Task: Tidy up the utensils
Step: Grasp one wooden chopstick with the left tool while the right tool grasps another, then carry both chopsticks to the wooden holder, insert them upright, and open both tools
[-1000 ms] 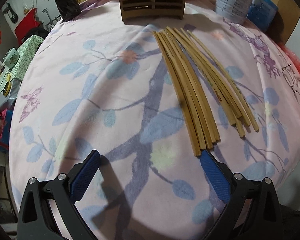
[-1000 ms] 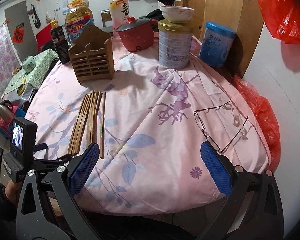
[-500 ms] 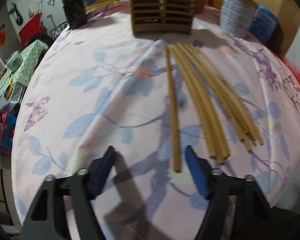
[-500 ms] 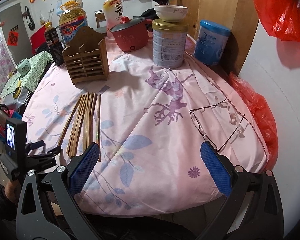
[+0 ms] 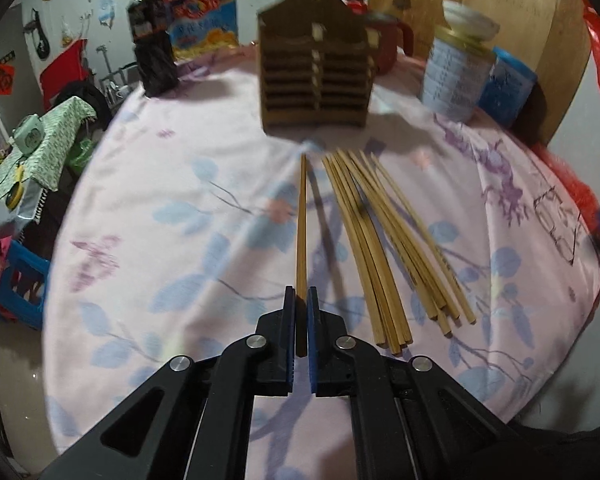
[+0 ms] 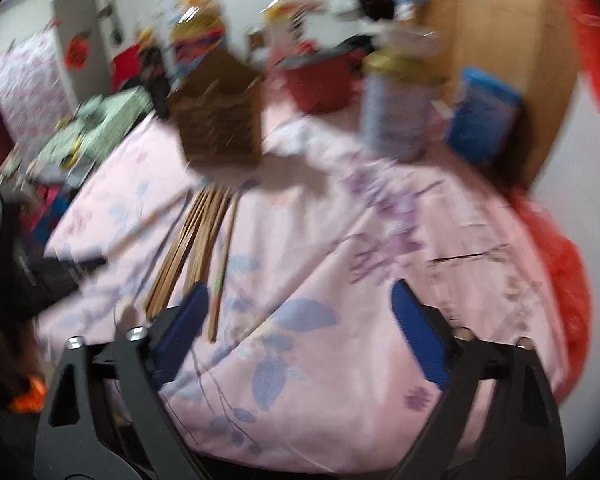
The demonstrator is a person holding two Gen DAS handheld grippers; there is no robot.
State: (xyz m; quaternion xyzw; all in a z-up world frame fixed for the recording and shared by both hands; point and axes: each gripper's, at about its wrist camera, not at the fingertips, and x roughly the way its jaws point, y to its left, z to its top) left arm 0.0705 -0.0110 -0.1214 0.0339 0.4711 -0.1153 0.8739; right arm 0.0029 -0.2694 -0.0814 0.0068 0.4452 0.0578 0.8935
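Both tongs are in play: the left gripper (image 5: 301, 300) has just clamped together on the near end of a single chopstick (image 5: 301, 224), while the right gripper (image 6: 300, 316) stands apart with nothing between its blue pads, its jaws having just been narrowing. Everything is best placed against the wooden slatted holder (image 5: 315, 76) at the far side of the pink flowered tablecloth (image 5: 172, 208). The held chopstick points straight toward that holder, its far tip just short of the holder's base and seemingly lifted off the cloth, judging by the shadow beside it. The remaining chopsticks (image 5: 384, 240) lie fanned on the cloth, their tips near the holder's front and their butt ends toward the camera, just right of the held stick. The right wrist view is badly blurred, but its left pad sits close to those butt ends. To carry this step well, the left hand should probably raise the stick clear of the holder's front wall, tip it upright, and lower it into a compartment without loosening early; a grip so near the end may let the stick swing, so slow turning seems wise.
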